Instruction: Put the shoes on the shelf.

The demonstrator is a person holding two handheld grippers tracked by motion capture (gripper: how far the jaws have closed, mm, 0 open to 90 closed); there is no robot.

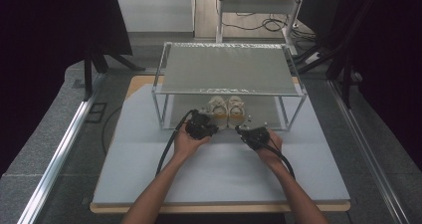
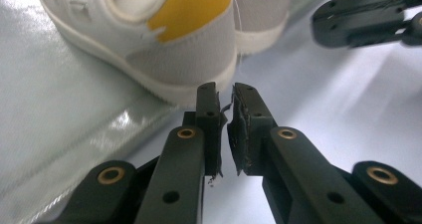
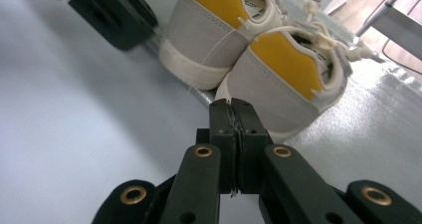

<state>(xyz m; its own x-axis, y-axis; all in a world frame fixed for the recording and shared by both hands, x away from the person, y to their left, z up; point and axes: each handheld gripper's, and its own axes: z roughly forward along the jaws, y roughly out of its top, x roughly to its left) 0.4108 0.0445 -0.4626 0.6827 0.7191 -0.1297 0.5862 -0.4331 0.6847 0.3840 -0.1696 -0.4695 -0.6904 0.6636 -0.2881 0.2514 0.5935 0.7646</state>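
A pair of white and grey sneakers with yellow heel patches stands side by side at the front edge of the rack's lower shelf (image 1: pixel 181 112), heels toward me: left shoe (image 1: pixel 217 107), right shoe (image 1: pixel 235 107). My left gripper (image 1: pixel 215 129) rests on the table just in front of the left shoe's heel (image 2: pixel 184 40), jaws together with only a thin slit and nothing between them (image 2: pixel 225 92). My right gripper (image 1: pixel 239 130) lies in front of the right shoe's heel (image 3: pixel 283 69), jaws pressed shut and empty (image 3: pixel 230 104). Neither gripper touches a shoe.
The metal rack's upper shelf (image 1: pixel 226 69) overhangs the shoes, with thin corner posts (image 1: pixel 160 109) at the front. The pale table top (image 1: pixel 149 169) stretches wide on both sides of my arms. Cables trail from both grippers toward me.
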